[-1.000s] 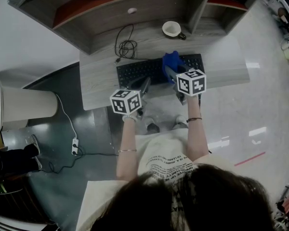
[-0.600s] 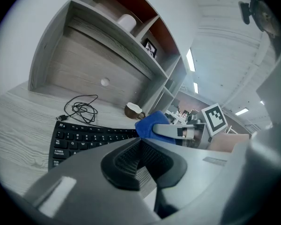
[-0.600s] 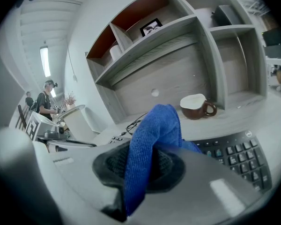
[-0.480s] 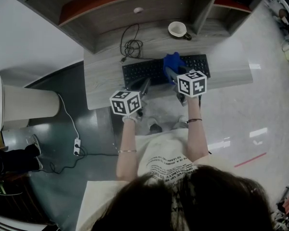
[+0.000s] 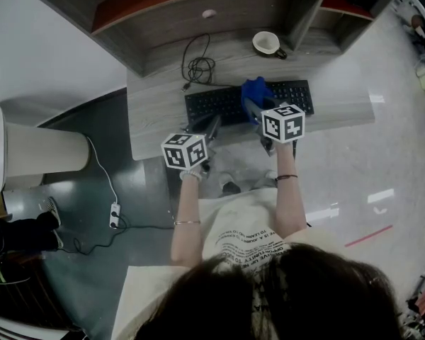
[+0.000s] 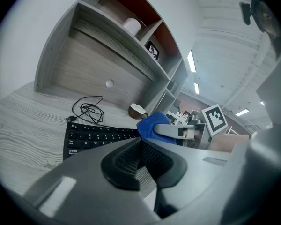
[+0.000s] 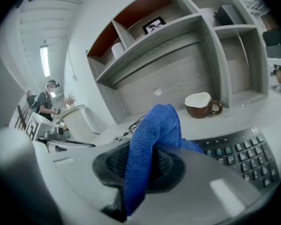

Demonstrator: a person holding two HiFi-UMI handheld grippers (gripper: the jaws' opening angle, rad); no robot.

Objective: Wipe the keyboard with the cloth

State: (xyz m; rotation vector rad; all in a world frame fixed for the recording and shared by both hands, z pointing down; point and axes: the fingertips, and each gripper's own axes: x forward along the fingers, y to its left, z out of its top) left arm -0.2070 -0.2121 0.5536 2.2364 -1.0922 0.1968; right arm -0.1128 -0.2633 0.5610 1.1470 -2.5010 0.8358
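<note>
Your right gripper (image 7: 140, 170) is pinching the blue cloth (image 7: 152, 130) tight. The cloth sticks up out of the gripper and flops over. It is over the middle of the black keyboard (image 5: 216, 105). I cannot tell if it touches the keys yet. Your left gripper (image 6: 140, 161) is pressed together with nothing in it. It hangs at the front edge of the desk (image 5: 156, 122), near the left part of the keyboard.

The cloth looks soft, light and floppy. I think it will bend and bunch up when you push it. You hold it at a fold, so a loose bit is free to rub with. The keyboard looks thin and light, so it may slide when you rub. The keys are bumpy and could catch the cloth. You could press down on its left end to hold it.

The desk is flat grey wood. Behind the keyboard are a black cable (image 5: 198, 68) and a mug (image 5: 268, 44). The mug could tip, so keep away from it. Shelves (image 5: 198, 16) stand at the back of the desk.
</note>
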